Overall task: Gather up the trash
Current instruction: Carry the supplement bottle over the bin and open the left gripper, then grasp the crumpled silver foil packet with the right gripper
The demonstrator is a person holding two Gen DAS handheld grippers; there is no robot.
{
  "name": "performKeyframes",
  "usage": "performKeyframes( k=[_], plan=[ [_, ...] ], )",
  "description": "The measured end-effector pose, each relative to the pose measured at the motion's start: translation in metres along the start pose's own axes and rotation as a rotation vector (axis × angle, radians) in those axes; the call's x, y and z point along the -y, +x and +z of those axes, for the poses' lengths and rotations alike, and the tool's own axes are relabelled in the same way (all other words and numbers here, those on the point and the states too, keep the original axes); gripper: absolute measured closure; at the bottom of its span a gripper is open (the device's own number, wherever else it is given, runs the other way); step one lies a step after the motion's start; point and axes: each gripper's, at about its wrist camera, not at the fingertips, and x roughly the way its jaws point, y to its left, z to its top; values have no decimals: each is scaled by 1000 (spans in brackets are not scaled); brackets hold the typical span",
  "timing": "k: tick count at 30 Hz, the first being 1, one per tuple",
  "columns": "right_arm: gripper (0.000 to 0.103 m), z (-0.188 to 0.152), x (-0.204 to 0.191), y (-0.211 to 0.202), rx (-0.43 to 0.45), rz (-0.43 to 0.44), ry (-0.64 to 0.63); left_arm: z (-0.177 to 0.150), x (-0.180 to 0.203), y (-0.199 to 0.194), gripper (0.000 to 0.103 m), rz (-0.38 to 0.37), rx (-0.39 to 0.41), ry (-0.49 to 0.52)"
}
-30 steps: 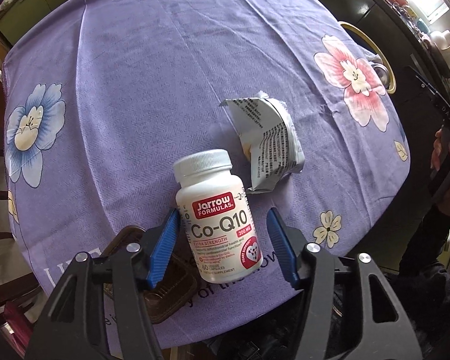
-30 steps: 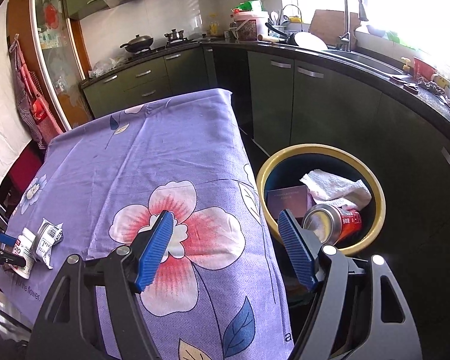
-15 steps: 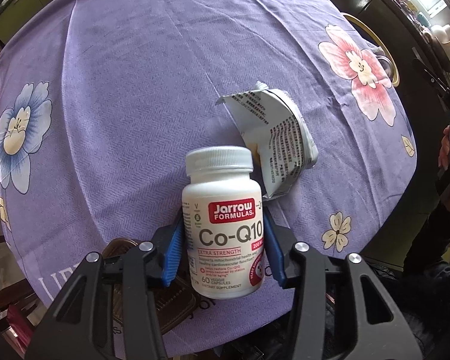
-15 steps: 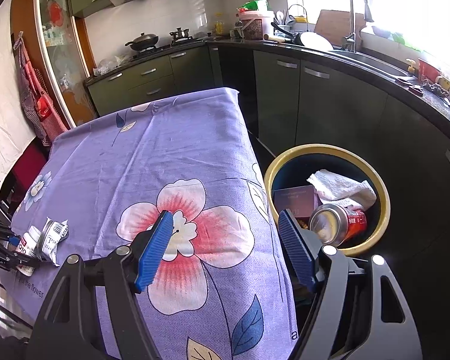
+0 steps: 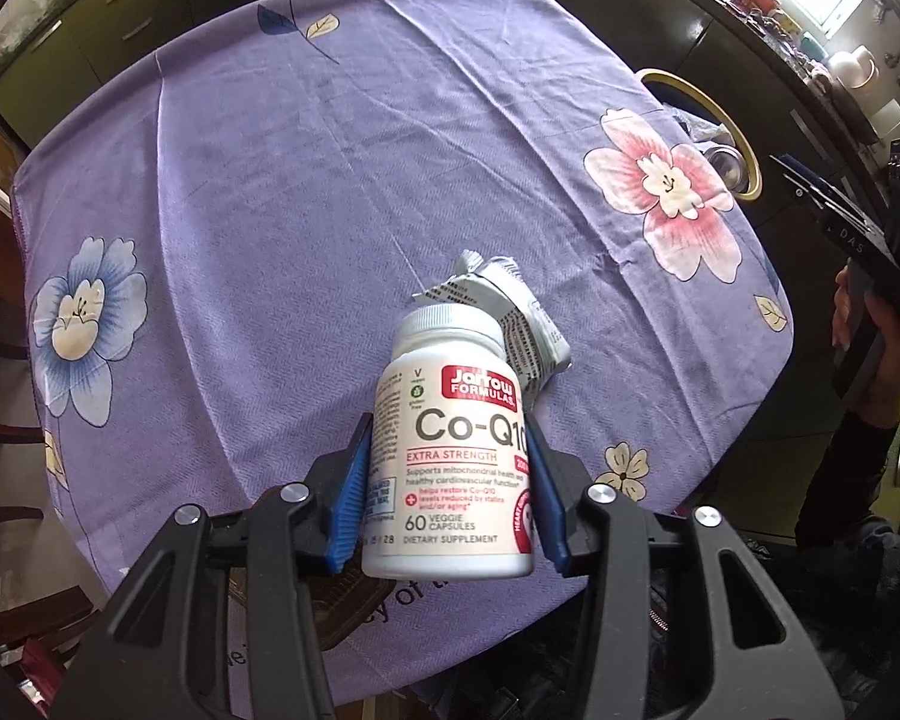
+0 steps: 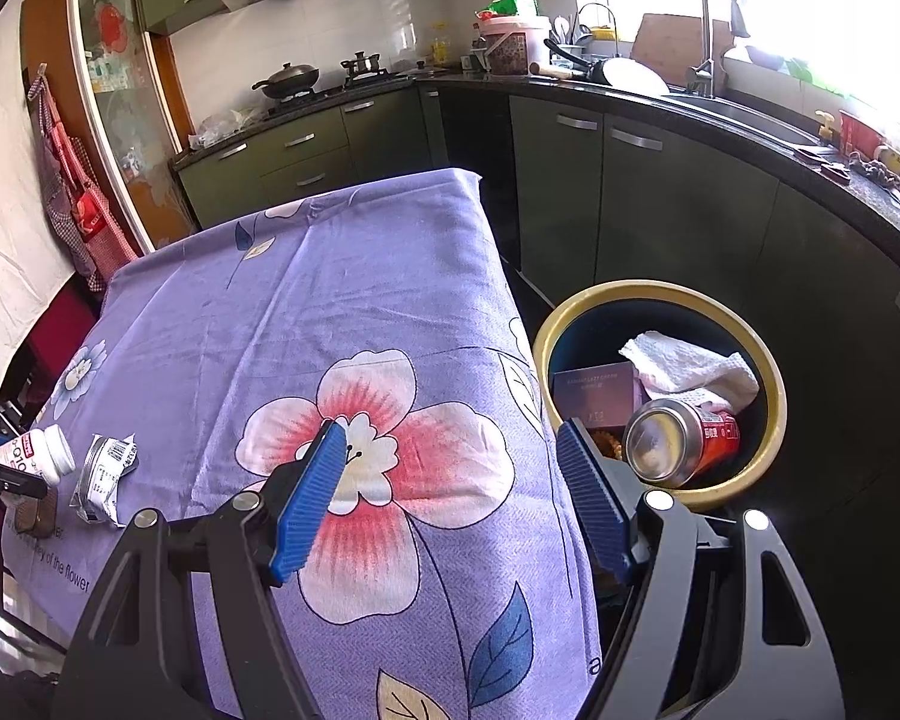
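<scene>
The white supplement bottle (image 5: 450,462), labelled Co-Q10 with a white cap, sits clamped between the blue pads (image 5: 349,498) of the left gripper (image 5: 447,495); the jaws have just been closing and both pads now press its sides. The bottle appears raised off the surface (image 5: 330,180), above its near edge, cap pointing away from the camera. In the right wrist view the same bottle (image 6: 30,459) shows at the far left edge of the surface, held in the dark gripper frame.

Just beyond the bottle lies a crumpled grey printed wrapper (image 5: 522,324), resting on the purple floral cloth and partly hidden by the cap. A dark brown object (image 6: 33,513) lies under the bottle near the edge; its nature cannot be determined.

The right gripper (image 6: 456,498) hangs released, jaws wide apart with nothing between them, over the pink flower print at the surface's corner. Beside that corner, on the floor, stands a yellow-rimmed bin (image 6: 768,360). Inside it lie a red drink can (image 6: 681,438), a crumpled white paper towel (image 6: 690,363) and a dark purple box (image 6: 591,387).

A hand (image 5: 870,354) grips the right gripper's handle at the right margin of the left wrist view.
</scene>
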Motion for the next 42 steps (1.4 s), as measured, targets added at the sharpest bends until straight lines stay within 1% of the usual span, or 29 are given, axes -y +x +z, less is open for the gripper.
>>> performKeyframes(
  k=[4,7,11,15,18,21,24,27,30,33,34,36,37,39,42],
  plan=[
    [31,0,4,-7,15,-9,3,12,14,-16,58,-7,44,45],
    [31,0,15,-18,40,-36,22,32,34,-24,58,-15,70,108],
    [31,-3,44,-41,82,-118,81,74,76,-24,58,-50,98,217],
    [31,-14,82,-61,96,-191,157,122,130,-12,58,-105,109,328],
    [31,-23,109,-69,94,-232,211,161,174,10,58,-160,91,395],
    [31,-32,132,-71,83,-251,255,201,214,39,58,-206,58,441],
    [31,-42,148,-68,65,-259,286,239,250,75,58,-227,15,474],
    [31,-49,160,-64,45,-262,313,273,279,110,58,-215,-3,491],
    [31,-54,171,-62,34,-265,330,302,302,140,58,-208,-4,488],
    [31,-55,176,-61,32,-266,343,327,316,167,58,-171,12,473],
    [31,-56,176,-61,32,-265,347,332,317,173,57,-161,17,460],
    [31,-57,175,-61,35,-258,353,340,316,181,42,-147,27,441],
    [31,-57,175,-61,35,-254,354,341,314,180,40,-145,41,434],
    [31,-57,173,-60,35,-244,354,337,309,169,40,-150,71,432],
    [31,-58,169,-58,34,-226,346,317,300,140,40,-157,123,465]
  ],
)
